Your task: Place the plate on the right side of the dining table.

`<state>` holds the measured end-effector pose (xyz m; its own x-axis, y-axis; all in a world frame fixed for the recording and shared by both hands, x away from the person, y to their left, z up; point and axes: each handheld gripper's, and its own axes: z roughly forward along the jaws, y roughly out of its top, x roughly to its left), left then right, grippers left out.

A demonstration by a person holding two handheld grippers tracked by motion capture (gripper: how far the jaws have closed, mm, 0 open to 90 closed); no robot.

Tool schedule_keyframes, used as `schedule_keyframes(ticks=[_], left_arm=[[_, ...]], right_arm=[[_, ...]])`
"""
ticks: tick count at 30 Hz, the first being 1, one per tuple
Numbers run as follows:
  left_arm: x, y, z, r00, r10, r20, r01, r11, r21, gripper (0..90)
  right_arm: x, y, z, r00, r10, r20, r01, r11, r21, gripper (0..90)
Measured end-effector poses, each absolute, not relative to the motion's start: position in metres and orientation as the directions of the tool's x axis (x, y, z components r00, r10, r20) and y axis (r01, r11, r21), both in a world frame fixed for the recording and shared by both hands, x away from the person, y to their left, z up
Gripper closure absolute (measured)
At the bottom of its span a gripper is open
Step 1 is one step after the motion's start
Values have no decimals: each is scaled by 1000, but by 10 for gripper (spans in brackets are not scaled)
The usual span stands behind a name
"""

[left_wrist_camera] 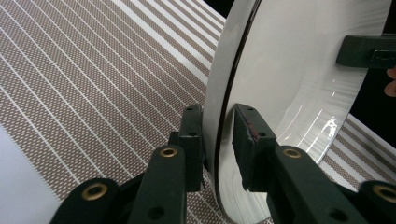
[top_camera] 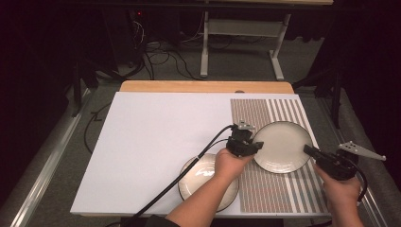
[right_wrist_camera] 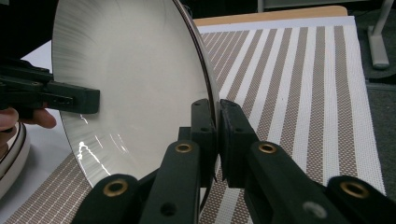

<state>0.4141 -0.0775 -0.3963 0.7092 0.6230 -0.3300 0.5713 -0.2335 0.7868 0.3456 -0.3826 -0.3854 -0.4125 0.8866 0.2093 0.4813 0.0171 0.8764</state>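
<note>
A cream plate [top_camera: 283, 145] with a dark rim hangs between both grippers over the striped placemat [top_camera: 265, 189]. My left gripper [top_camera: 257, 145] grips its left edge. In the left gripper view the rim of the plate [left_wrist_camera: 289, 93] runs between the two jaws of this gripper [left_wrist_camera: 218, 116], which are shut on it. My right gripper [top_camera: 307, 150] holds the opposite edge; in the right gripper view its jaws [right_wrist_camera: 218, 109] are pinched on the rim of the plate [right_wrist_camera: 135, 79]. A second cream plate [top_camera: 201, 177] lies on the white board under my left forearm.
The brown-and-white striped placemat [right_wrist_camera: 299, 84] covers the right part of the white board [top_camera: 161, 137]. A wooden table edge [top_camera: 203, 86] shows behind the board. The second plate's rim [right_wrist_camera: 11, 158] sits at the far left of the right gripper view.
</note>
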Motion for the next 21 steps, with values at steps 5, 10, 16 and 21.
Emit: schedule_keyframes(ticks=[5, 10, 16, 21], left_arm=[[412, -79, -396, 712, 626, -319, 570, -250, 783, 733], [411, -80, -397, 711, 633, -308, 569, -259, 780, 730], [411, -81, -398, 710, 642, -289, 564, -272, 780, 716], [411, -78, -393, 709, 656, -258, 542, -273, 795, 647]], right_arm=[[343, -383, -388, -411, 887, 209, 486, 19, 873, 875], [342, -383, -390, -410, 887, 214, 494, 19, 869, 875], [342, -383, -391, -412, 886, 212, 492, 21, 870, 876], [342, -381, -391, -410, 889, 204, 490, 26, 871, 875]])
